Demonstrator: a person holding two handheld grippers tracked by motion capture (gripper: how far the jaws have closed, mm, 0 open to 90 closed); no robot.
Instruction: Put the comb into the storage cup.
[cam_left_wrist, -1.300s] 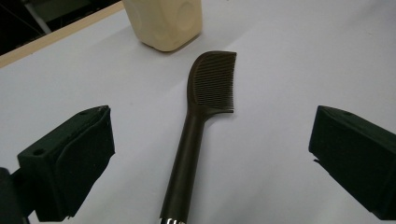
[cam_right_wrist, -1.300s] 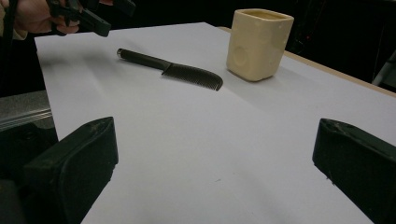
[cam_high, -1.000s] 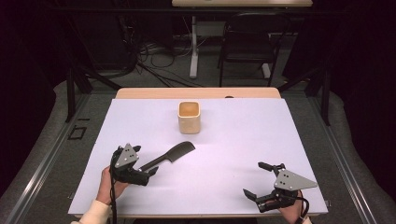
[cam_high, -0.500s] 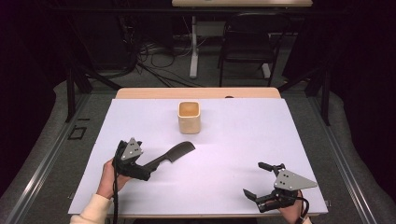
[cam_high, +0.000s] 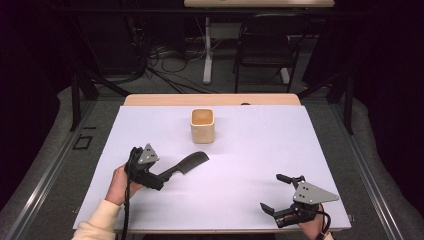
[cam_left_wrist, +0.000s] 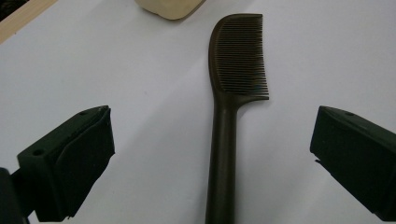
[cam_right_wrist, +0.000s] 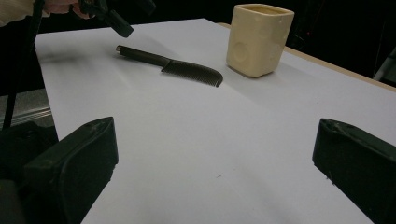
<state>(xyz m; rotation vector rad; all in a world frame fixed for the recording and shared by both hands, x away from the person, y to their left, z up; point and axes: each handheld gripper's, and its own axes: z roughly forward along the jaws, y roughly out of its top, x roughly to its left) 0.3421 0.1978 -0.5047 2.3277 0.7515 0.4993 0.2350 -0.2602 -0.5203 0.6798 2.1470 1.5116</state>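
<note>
A dark brown comb (cam_high: 186, 164) lies flat on the white table (cam_high: 250, 150), teeth end toward a cream square cup (cam_high: 202, 125). My left gripper (cam_high: 153, 178) is open at the comb's handle end. In the left gripper view its jaws stand wide apart on either side of the comb (cam_left_wrist: 223, 140), and the cup (cam_left_wrist: 170, 7) shows at the top. In the right gripper view the left gripper (cam_right_wrist: 109, 16) hovers just above the comb (cam_right_wrist: 173, 65). My right gripper (cam_high: 270, 191) rests open near the front right edge with nothing in it, and faces the cup (cam_right_wrist: 259, 39).
The table's wooden back edge (cam_high: 210, 99) runs behind the cup. A chair (cam_high: 262, 50) and table legs stand on the floor beyond. The person's hands hold both grippers at the near edge.
My left gripper has shifted a little to the right and forward over the comb's handle end. The comb, cup and right gripper have stayed in place.
</note>
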